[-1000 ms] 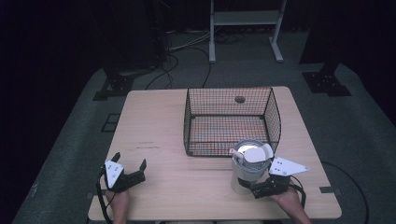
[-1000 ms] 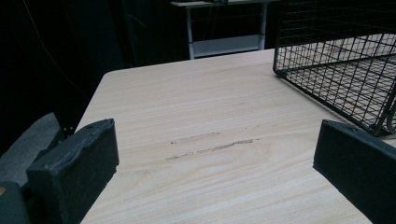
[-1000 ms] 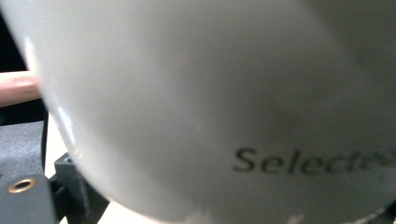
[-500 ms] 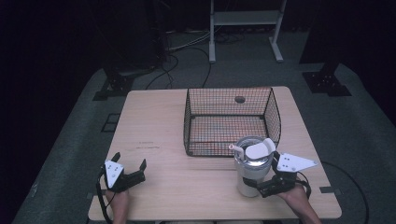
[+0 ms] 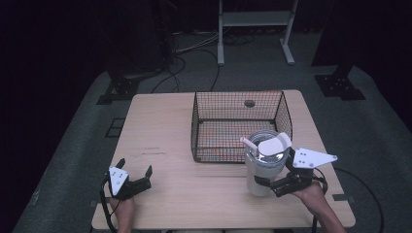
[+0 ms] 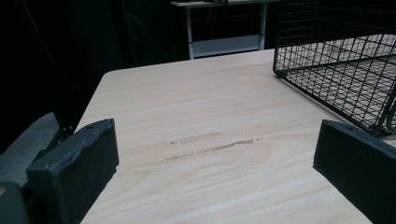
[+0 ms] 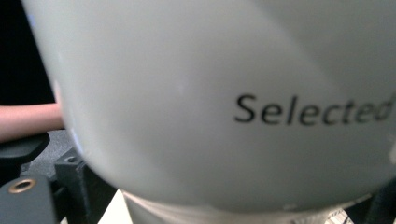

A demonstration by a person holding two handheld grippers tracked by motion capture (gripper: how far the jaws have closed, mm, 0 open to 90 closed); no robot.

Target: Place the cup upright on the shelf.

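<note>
White plastic is what my right gripper view is up against: the wall of the tumbler (image 7: 196, 93), so close it blurs, with the printed word "Selected" running across it. From the high view I see the tumbler (image 5: 262, 167) standing upright on the wooden table (image 5: 160, 126), at the near right part of it, just in front of the wire basket (image 5: 241, 127) and beside its near right corner. It has a lid with a raised flap and a pale straw poking out toward the left.

My right gripper (image 5: 278, 184) comes in from the right at the tumbler's lower body. One jaw shows across the cup's front near its base and the other lies behind or beside the cup, so the jaws look closed around the tumbler, with the grey three-cornered plate sitting just to the right of the lid.

My left gripper (image 5: 132, 177) rests over the near left part of the table, well apart from the tumbler and the basket. Its jaws stand wide apart with nothing between them; in the left gripper view I see bare wood with a few scuff marks between them, and the basket's (image 6: 341, 60) near corner off to the right. The basket holds a small dark round thing (image 5: 249, 103) near its far wall.
</note>
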